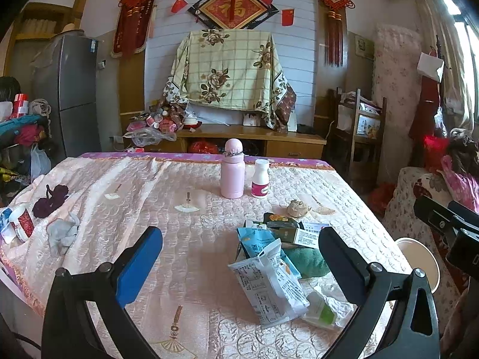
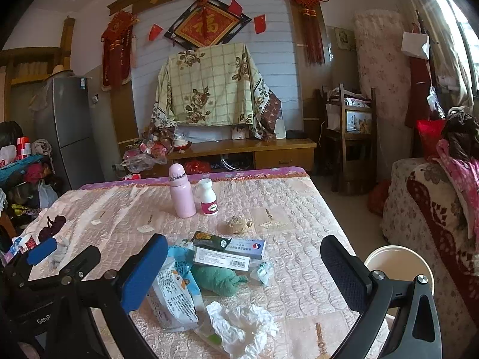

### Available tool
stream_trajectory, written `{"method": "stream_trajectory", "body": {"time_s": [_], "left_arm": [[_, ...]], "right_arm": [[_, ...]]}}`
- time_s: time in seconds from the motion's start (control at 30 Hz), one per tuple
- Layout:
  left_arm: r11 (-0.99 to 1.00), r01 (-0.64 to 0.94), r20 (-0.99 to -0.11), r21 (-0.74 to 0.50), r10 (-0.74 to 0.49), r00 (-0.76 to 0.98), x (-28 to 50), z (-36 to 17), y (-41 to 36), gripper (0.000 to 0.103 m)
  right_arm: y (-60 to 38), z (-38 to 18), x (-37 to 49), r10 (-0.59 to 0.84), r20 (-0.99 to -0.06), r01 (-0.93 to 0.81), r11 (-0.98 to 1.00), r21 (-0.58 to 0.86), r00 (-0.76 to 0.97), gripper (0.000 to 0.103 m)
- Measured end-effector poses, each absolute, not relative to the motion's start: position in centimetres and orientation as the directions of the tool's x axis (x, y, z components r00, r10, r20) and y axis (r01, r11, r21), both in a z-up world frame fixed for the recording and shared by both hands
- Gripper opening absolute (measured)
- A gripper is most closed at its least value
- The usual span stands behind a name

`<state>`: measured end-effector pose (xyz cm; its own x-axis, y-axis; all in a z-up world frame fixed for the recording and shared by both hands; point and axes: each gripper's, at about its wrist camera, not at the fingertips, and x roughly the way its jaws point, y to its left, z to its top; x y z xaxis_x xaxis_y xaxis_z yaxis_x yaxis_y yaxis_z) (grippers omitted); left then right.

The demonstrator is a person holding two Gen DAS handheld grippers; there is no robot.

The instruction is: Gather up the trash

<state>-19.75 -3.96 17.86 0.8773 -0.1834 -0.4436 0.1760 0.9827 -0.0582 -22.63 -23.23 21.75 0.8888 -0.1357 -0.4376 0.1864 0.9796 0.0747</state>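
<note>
Quilted bedspread point(image 2: 299, 209), wrapper pile point(image 2: 179, 293) partly behind open right claw point(image 2: 244, 269).

Bed point(image 1: 149, 185): I see it running away from me toward a low cabinet point(image 1: 254, 137) at the far wall.
Trash pile point(image 2: 209, 269): on the bed, near me, right of centre.
Packets point(image 1: 269, 284): at the pile's near left, overlapping one another.
Boxes point(image 2: 227, 254): at the back of the pile, one lying across the other.
Crumpled tissue point(image 2: 239, 326): nearest to me, in front of the packets.
Flask point(image 1: 232, 169): upright, behind the pile, mid-bed.
Small bottle point(image 1: 260, 179): just beside the flask, on its right.
Paper ball point(image 1: 297, 208): between the bottle and the pile.
Bucket point(image 2: 398, 263): off the bed's right edge, on the floor.
Cup point(image 1: 21, 221): at the bed's left edge, tilted.
</note>
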Motion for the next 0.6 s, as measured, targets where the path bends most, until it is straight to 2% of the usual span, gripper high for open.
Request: {"method": "stream_trajectory", "body": {"time_s": [0.6], "left_arm": [[0.983,0.174,-0.453,-0.062,-0.183,0.872,-19.6,17.39,-3.89,0.103]], "right_arm": [[-23.12,21.29,-22.33,-0.146,-0.445,0.196,0.978,0.069,0.883,0.103]]}}
